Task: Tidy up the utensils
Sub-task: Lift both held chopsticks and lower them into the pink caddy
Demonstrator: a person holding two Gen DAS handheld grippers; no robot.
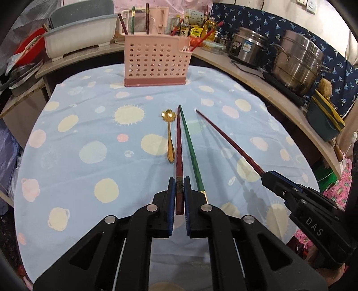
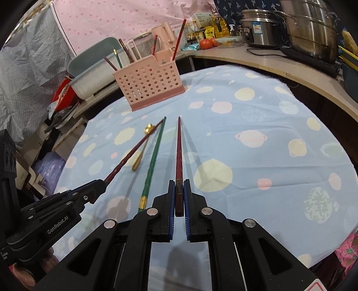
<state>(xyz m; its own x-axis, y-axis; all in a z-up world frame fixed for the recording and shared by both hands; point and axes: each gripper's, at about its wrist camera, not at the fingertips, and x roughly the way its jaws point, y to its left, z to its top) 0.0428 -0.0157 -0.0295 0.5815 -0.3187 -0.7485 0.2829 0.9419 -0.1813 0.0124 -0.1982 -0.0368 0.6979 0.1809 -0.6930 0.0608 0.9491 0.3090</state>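
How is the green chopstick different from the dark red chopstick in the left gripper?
The slim green chopstick with a gold band lies flat on the blue planet-print tablecloth, touched by nothing; the dark red patterned chopstick is clamped at its thick end by the left hand-held gripper. The green one has a shiny gold band, the red one a dull brownish end. Both are long, tapered, and point toward the pink perforated plastic utensil holder.

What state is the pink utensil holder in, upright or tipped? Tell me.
Upright. The pink utensil holder stands on its darker base on the tablecloth, with chopsticks poking up out of its top.
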